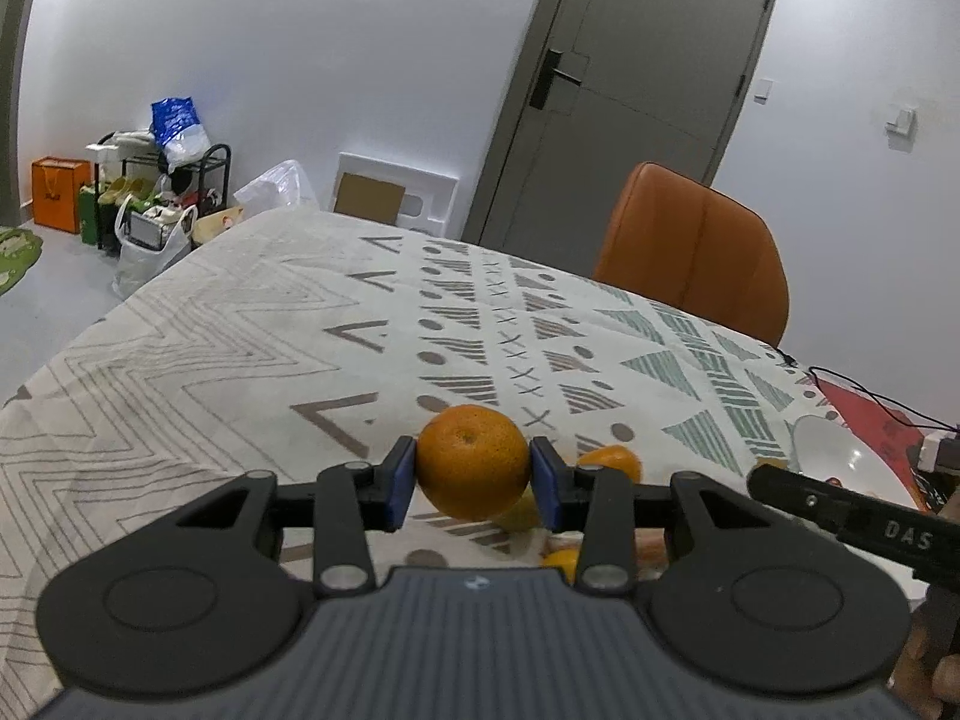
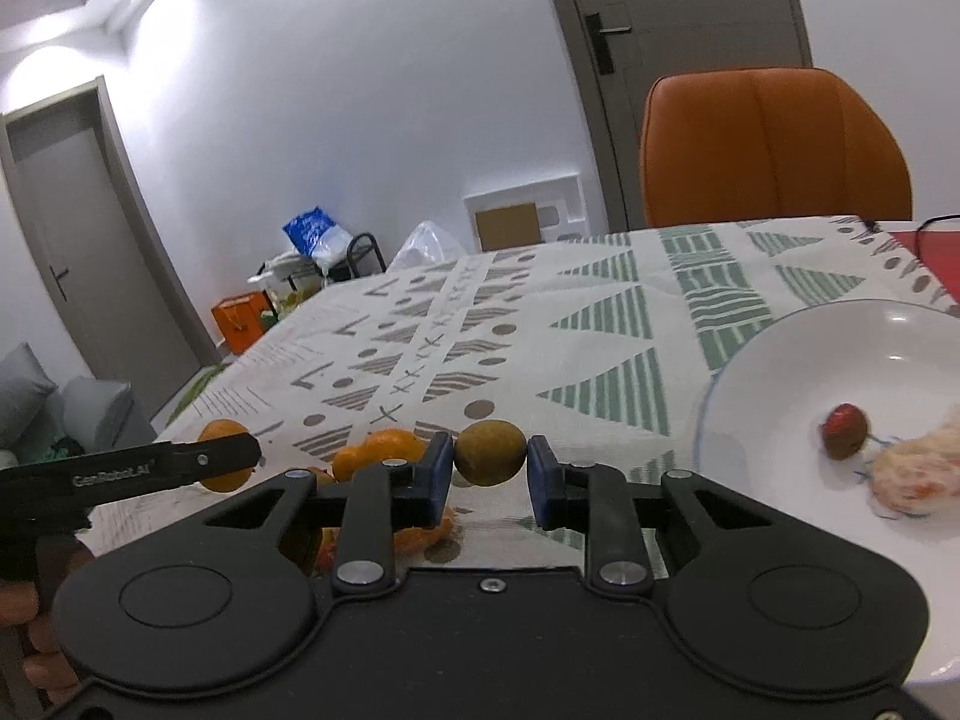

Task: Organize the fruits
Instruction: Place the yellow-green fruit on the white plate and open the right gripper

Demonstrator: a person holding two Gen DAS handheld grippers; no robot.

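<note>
My left hand-held gripper [image 1: 472, 471] is clamped on an orange [image 1: 472, 461], held above the patterned worktop [image 1: 240, 360]. My right hand-held gripper [image 2: 490, 468] pinches a small greenish-brown fruit [image 2: 490, 452]; more oranges [image 2: 378, 456] lie just left of it, a white plate [image 2: 780, 372] to its right.

The left tongs [image 1: 472, 468] look like matt black plastic with blue pads and dull metal rivets, and the orange [image 1: 472, 461] clamped between them has a pitted, slightly glossy rind. The right tongs [image 2: 489, 462] are of the same matt plastic, closed on a small brownish-green fruit [image 2: 490, 452] with smooth, dull skin. The table [image 1: 240, 330] wears a woven, matt cloth. At three o'clock the white bowl [image 2: 780, 360] gleams like glazed ceramic. The orange chair [image 2: 774, 144] looks like smooth leather.
</note>
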